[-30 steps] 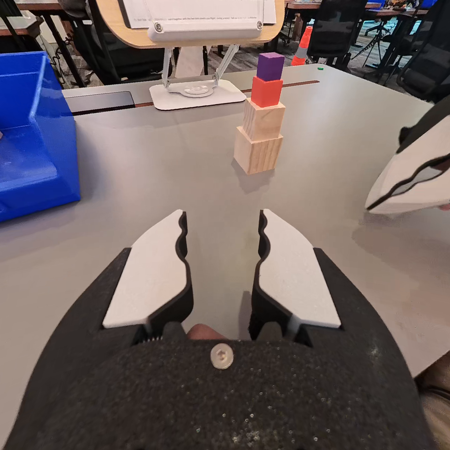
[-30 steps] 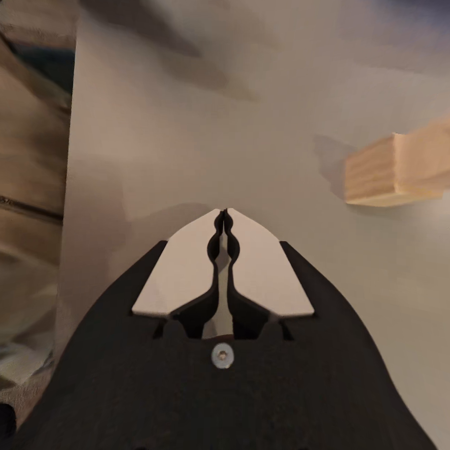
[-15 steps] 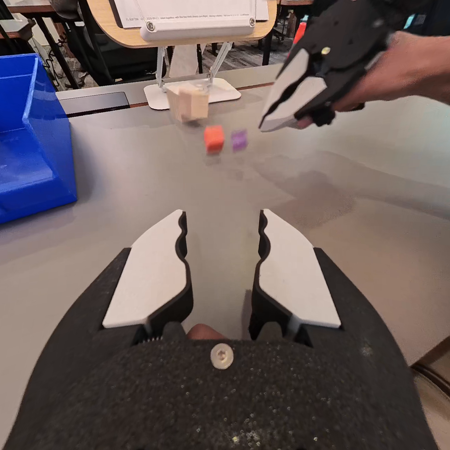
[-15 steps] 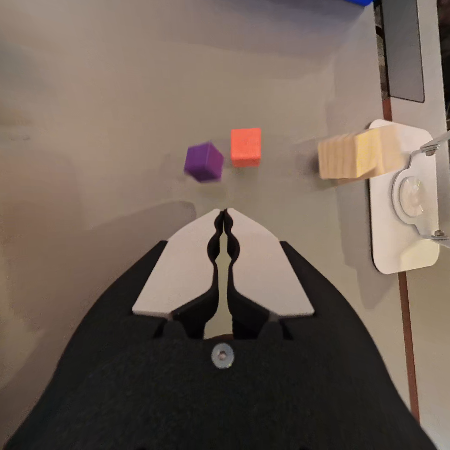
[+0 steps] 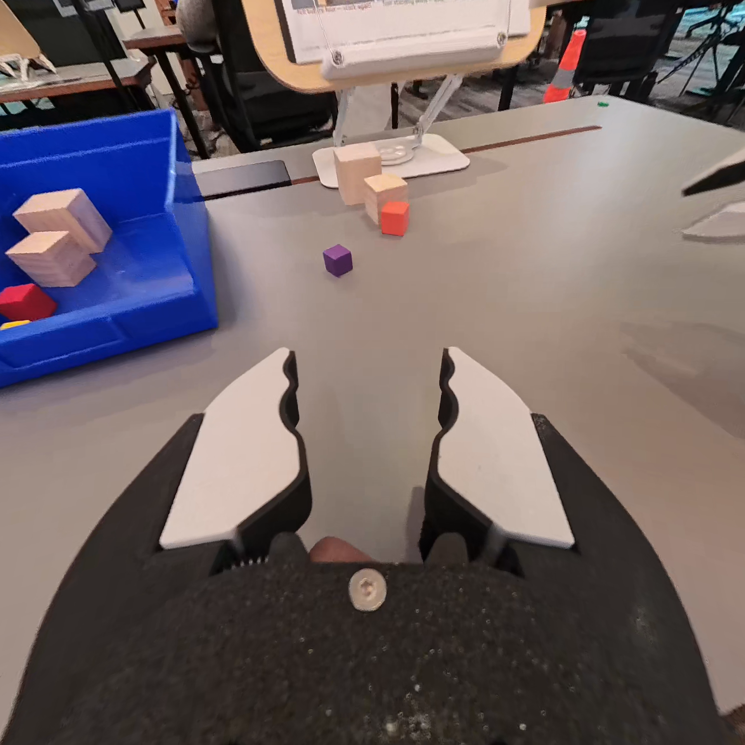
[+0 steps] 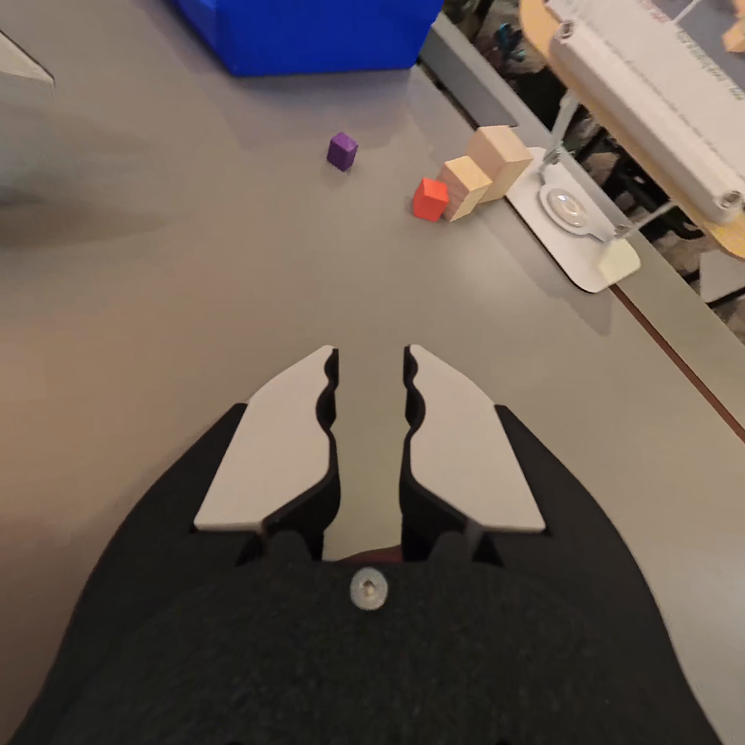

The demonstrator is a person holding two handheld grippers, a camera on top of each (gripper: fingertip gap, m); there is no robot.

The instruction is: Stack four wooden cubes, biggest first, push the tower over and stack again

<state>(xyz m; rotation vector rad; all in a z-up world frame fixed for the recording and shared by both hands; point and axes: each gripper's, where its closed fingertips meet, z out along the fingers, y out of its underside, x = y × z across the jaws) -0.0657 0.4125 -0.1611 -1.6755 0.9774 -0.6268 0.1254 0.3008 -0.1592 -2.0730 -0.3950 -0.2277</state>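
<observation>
Four cubes lie scattered on the grey table. The biggest plain wood cube (image 5: pixel 356 171) (image 6: pixel 500 161) rests partly on the white stand base. A smaller plain wood cube (image 5: pixel 385 195) (image 6: pixel 465 187) leans against it. An orange cube (image 5: pixel 395 217) (image 6: pixel 430 199) touches that one. A small purple cube (image 5: pixel 338 260) (image 6: pixel 342 151) lies apart. My left gripper (image 5: pixel 367 354) is open and empty, well short of the cubes. My right gripper (image 6: pixel 371 350) is open and empty, also short of them; its tip (image 5: pixel 721 189) shows at the right edge of the left wrist view.
A blue bin (image 5: pixel 133 225) (image 6: pixel 314 36) at the left holds two plain wood cubes (image 5: pixel 60 238), a red cube (image 5: pixel 24 300) and a yellow piece. A wooden board on a white stand (image 5: pixel 403 155) (image 6: pixel 564 217) stands at the table's back. Chairs and an orange cone (image 5: pixel 564 68) are beyond.
The tower has been knocked over and the four cubes have come to rest near the stand. My right gripper has pulled back to the right and opened. My left gripper stayed open.
</observation>
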